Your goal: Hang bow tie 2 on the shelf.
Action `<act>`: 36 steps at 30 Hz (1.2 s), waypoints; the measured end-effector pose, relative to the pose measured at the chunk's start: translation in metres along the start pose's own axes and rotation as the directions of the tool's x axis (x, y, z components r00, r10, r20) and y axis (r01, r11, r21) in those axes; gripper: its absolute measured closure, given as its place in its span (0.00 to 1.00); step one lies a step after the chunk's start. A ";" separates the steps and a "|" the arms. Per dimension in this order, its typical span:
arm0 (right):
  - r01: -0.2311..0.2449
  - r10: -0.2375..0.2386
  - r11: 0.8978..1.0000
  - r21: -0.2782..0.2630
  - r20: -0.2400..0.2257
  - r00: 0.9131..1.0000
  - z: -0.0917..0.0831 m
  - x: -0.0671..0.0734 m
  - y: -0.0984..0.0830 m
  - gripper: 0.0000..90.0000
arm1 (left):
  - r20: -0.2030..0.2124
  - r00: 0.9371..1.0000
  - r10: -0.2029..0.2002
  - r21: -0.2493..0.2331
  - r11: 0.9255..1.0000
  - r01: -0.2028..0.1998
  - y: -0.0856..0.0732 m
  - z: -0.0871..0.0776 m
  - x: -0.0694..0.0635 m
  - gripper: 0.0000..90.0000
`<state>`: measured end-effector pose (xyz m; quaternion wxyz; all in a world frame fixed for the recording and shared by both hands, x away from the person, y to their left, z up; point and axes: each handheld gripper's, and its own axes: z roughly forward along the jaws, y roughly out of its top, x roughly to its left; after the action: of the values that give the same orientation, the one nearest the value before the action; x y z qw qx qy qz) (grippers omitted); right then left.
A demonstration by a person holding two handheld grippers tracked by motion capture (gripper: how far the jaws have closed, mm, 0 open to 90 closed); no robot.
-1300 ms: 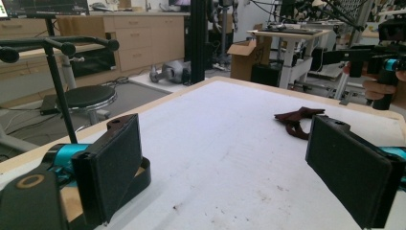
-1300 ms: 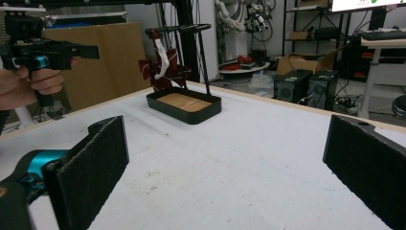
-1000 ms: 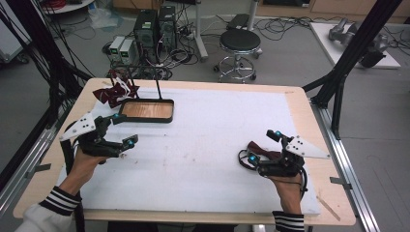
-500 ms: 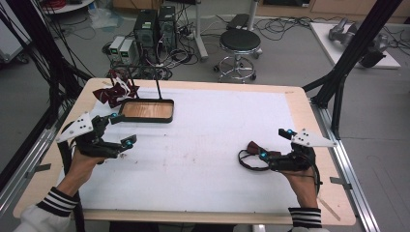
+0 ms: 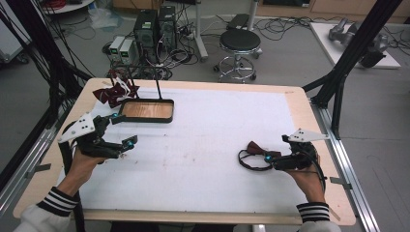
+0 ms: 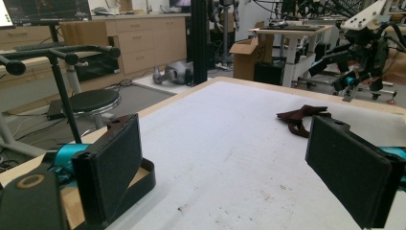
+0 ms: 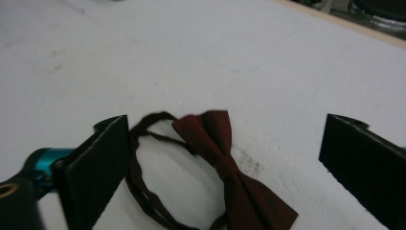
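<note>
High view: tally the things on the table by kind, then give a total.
Bow tie lying loose: 1
Pile of dark red bow ties: 1
Black-rimmed tray: 1
Hand-held grippers, left and right: 2
Total: 5

Count, this moment:

Two hand-held black two-jaw grippers with teal fittings are working over the table: left gripper, right gripper. Each is showing two black padded jaws, standing apart.

One dark red fabric bow tie with a thin looped strap is lying between the right gripper's jaws, flat on the white mat.

One bunch of dark red and white fabric pieces is sitting beyond the left gripper; separate pieces in it cannot be counted.

One shallow black-rimmed rectangular tray with a wooden bottom is sitting just ahead of the left gripper.

One white foam mat is lying under both grippers, covering one light wooden table.
</note>
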<state>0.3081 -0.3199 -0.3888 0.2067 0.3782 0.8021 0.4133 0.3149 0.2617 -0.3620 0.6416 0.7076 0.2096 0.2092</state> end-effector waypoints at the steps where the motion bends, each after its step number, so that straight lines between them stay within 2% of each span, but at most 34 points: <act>1: 0.001 -0.002 1.000 0.015 0.003 1.000 0.001 -0.002 -0.001 0.05 | -0.003 1.000 -0.001 0.000 1.000 0.001 0.000 0.000 -0.001 0.14; 8: -0.008 0.007 0.996 0.088 0.003 1.000 0.006 -0.013 -0.010 0.05 | 0.000 1.000 0.002 0.002 1.000 -0.002 0.000 0.002 -0.002 0.14; 12: -0.014 0.012 0.990 0.139 0.010 1.000 0.009 -0.017 -0.014 0.06 | 0.005 1.000 0.003 0.000 1.000 -0.003 0.000 0.005 -0.003 0.14; 17: 0.004 -0.007 0.982 0.190 0.013 1.000 0.015 -0.019 -0.016 0.07 | 0.011 1.000 0.005 0.003 1.000 -0.005 0.000 0.007 -0.005 0.14; 18: 0.007 -0.010 0.979 0.201 0.015 1.000 0.016 -0.020 -0.016 0.09 | 0.011 1.000 0.009 0.005 1.000 -0.009 0.000 0.007 -0.005 0.14; 20: 0.014 -0.014 0.977 0.215 -0.002 1.000 0.017 -0.021 -0.017 0.23 | 0.015 1.000 0.008 0.008 1.000 -0.009 0.000 0.008 -0.006 0.14; 25: -0.006 0.004 0.971 0.241 0.008 1.000 0.020 -0.024 -0.019 0.23 | 0.020 1.000 0.014 0.010 1.000 -0.014 0.000 0.010 -0.008 0.14; 31: 0.012 -0.012 0.959 0.284 -0.004 1.000 0.024 -0.024 -0.020 0.28 | 0.015 1.000 0.014 0.008 1.000 -0.014 0.001 0.009 -0.007 0.14; 36: 0.022 -0.023 0.953 0.302 0.001 1.000 0.028 -0.022 -0.020 0.31 | 0.013 1.000 0.015 0.009 1.000 -0.015 0.001 0.010 -0.007 0.14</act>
<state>0.3313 -0.3308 -0.4209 0.1529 0.3971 0.8597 0.2826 0.3142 0.2496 -0.3622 0.6382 0.7132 0.2011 0.2087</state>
